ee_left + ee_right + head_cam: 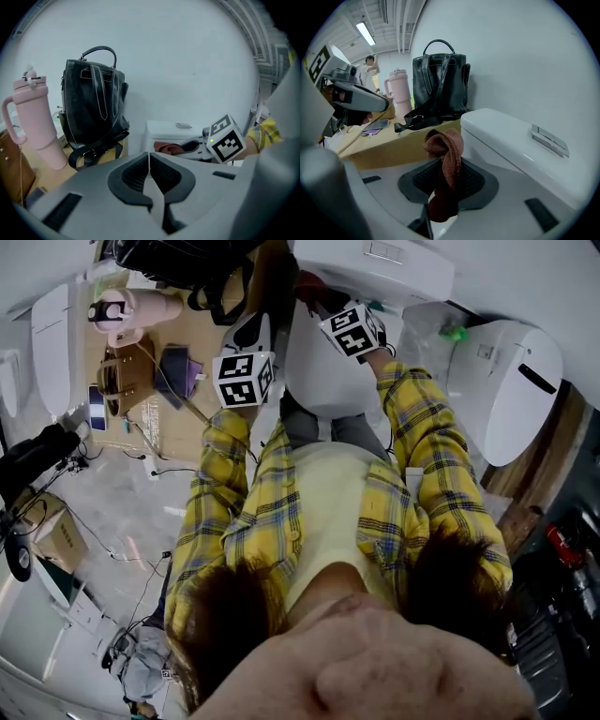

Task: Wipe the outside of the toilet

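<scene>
The right gripper is clamped on a rust-brown cloth, held just beside the front corner of the toilet tank, ready for wiping. The left gripper hangs farther from the toilet, jaws pressed together and empty, apparently out of the way.

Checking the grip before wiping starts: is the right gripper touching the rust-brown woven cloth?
Touching. The right gripper view shows the right gripper with jaws clamped on the rust-brown woven cloth, bunched between them.
</scene>
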The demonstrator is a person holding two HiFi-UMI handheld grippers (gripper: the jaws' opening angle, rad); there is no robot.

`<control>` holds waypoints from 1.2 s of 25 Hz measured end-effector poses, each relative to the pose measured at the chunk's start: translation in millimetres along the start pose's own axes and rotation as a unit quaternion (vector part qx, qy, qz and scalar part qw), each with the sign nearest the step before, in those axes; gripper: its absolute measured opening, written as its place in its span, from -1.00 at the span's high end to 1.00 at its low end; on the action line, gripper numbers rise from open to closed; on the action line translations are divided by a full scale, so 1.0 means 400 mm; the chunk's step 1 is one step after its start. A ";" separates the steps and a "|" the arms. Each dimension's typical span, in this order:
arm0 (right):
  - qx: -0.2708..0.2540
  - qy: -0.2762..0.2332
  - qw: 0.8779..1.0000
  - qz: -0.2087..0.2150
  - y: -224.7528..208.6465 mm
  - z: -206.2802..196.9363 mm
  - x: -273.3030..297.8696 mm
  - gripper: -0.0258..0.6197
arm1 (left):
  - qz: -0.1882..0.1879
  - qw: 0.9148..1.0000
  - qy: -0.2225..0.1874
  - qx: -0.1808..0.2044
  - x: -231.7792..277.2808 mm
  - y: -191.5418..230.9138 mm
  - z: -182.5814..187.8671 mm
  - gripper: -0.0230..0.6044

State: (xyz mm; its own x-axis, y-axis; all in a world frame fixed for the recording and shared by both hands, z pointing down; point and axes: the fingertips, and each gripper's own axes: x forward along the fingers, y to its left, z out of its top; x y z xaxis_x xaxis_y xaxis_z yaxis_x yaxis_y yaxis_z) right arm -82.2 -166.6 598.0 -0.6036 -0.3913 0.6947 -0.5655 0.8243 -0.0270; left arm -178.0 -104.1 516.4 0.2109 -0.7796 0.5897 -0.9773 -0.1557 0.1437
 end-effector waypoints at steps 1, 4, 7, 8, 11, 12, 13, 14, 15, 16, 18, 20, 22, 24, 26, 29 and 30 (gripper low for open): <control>-0.002 0.001 1.000 -0.002 -0.002 0.003 0.009 0.54 | -0.003 1.000 0.001 0.001 0.001 0.002 -0.003 0.90; -0.011 0.007 1.000 -0.009 -0.007 0.004 0.033 0.54 | -0.014 1.000 0.001 0.001 0.008 0.001 -0.009 0.90; -0.019 0.014 1.000 -0.017 -0.019 -0.004 0.052 0.54 | -0.027 1.000 -0.003 -0.006 0.020 -0.003 -0.009 0.90; -0.020 0.016 0.999 -0.021 -0.025 -0.007 0.055 0.54 | -0.031 0.999 -0.005 -0.009 0.024 -0.004 -0.008 0.90; -0.028 0.024 0.999 -0.033 -0.048 -0.019 0.058 0.54 | -0.040 0.999 -0.010 -0.017 0.036 -0.010 -0.002 0.90; -0.032 0.027 0.998 -0.038 -0.056 -0.024 0.057 0.54 | -0.044 0.999 -0.012 -0.018 0.039 -0.014 0.000 0.90; -0.036 0.029 0.998 -0.041 -0.065 -0.031 0.055 0.54 | -0.047 0.999 -0.013 -0.016 0.042 -0.018 0.003 0.90; -0.037 0.032 0.998 -0.045 -0.074 -0.037 0.053 0.54 | -0.050 0.999 -0.014 -0.012 0.045 -0.023 0.004 0.90; -0.036 0.033 0.998 -0.049 -0.083 -0.044 0.049 0.54 | -0.052 0.999 -0.014 -0.007 0.049 -0.028 0.005 0.90; -0.034 0.034 0.997 -0.053 -0.093 -0.050 0.044 0.54 | -0.054 0.998 -0.013 -0.002 0.054 -0.034 0.004 0.90; -0.027 0.033 0.997 -0.060 -0.109 -0.062 0.030 0.54 | -0.057 0.998 -0.005 0.005 0.065 -0.045 -0.002 0.90; -0.019 0.033 0.997 -0.065 -0.123 -0.075 0.013 0.54 | -0.058 0.998 0.002 0.009 0.077 -0.055 -0.007 0.90; -0.012 0.034 0.997 -0.071 -0.136 -0.092 -0.004 0.54 | -0.056 0.998 0.007 0.010 0.088 -0.065 -0.009 0.90; -0.004 0.036 0.996 -0.078 -0.149 -0.111 -0.021 0.54 | -0.059 0.998 0.011 0.011 0.100 -0.077 -0.010 0.90; 0.004 0.039 0.996 -0.085 -0.164 -0.132 -0.037 0.54 | -0.065 0.998 0.012 0.013 0.111 -0.095 -0.007 0.90; 0.018 0.041 0.994 -0.096 -0.186 -0.160 -0.062 0.54 | -0.073 0.997 0.013 0.018 0.125 -0.119 -0.003 0.90; 0.023 0.042 0.994 -0.099 -0.193 -0.169 -0.070 0.54 | -0.075 0.997 0.014 0.020 0.129 -0.126 -0.003 0.90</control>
State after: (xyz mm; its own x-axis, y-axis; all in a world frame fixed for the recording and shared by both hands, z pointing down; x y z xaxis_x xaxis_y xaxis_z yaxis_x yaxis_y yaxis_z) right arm 16.3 -191.5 629.3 -0.4296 -0.5078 0.7467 -0.6947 0.7141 0.0859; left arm -117.7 -135.7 540.5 0.3556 -0.7280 0.5861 -0.9343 -0.2947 0.2008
